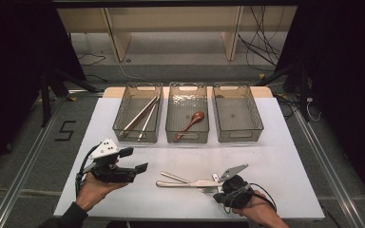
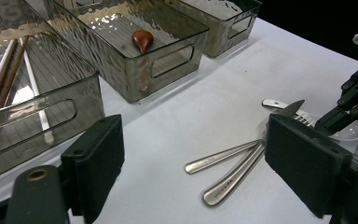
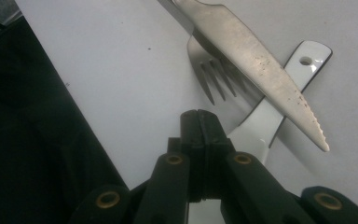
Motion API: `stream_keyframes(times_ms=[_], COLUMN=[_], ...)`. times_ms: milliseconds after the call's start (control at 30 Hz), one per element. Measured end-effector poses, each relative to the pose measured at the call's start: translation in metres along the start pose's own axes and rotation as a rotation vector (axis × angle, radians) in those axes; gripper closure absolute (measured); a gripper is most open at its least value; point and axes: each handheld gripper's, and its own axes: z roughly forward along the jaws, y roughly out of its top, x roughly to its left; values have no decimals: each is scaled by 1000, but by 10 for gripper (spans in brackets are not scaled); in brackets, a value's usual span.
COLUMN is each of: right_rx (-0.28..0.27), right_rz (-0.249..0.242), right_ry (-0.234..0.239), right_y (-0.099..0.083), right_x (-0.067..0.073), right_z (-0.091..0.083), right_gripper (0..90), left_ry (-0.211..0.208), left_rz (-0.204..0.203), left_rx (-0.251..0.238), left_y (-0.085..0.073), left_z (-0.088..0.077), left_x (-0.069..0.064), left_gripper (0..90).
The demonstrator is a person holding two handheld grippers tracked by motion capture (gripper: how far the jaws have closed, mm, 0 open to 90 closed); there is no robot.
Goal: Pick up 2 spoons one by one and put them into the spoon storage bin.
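Cutlery lies crossed on the white counter [image 1: 285,142]: steel knife [image 3: 261,65] over steel fork [image 3: 209,79]; right claw [image 3: 200,122] pressed together, empty, beside them; left claw [image 2: 191,154] wide

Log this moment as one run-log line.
left hand-held gripper: open, empty | right hand-held gripper: shut, beside cutlery pile | knife over fork | bins: chopsticks, wooden spoon

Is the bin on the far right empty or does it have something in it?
Empty. The right bin shows only its bare ribbed floor from above.
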Motion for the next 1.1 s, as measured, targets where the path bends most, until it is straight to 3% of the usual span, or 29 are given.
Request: stream_keyframes(times_ms=[300,500,833,1100], right_rx=[32,51,72,116], right_rz=[-51,-40,9,0], right_ry=[-12,-43,-150,-233], right_y=[4,3,-5,-9], right_x=[4,2,-13,-21], right_z=[6,5,-8,-11], right_gripper=[900,900,900,900], left_ry=[1,4,5,10], left_rz=[2,4,6,-1], left_rx=[2,7,-6,-14], left_y=[0,-1,0,-2], left_z=[1,2,1,0], left_x=[0,-1,-1,0], left_gripper=[195,195,195,195])
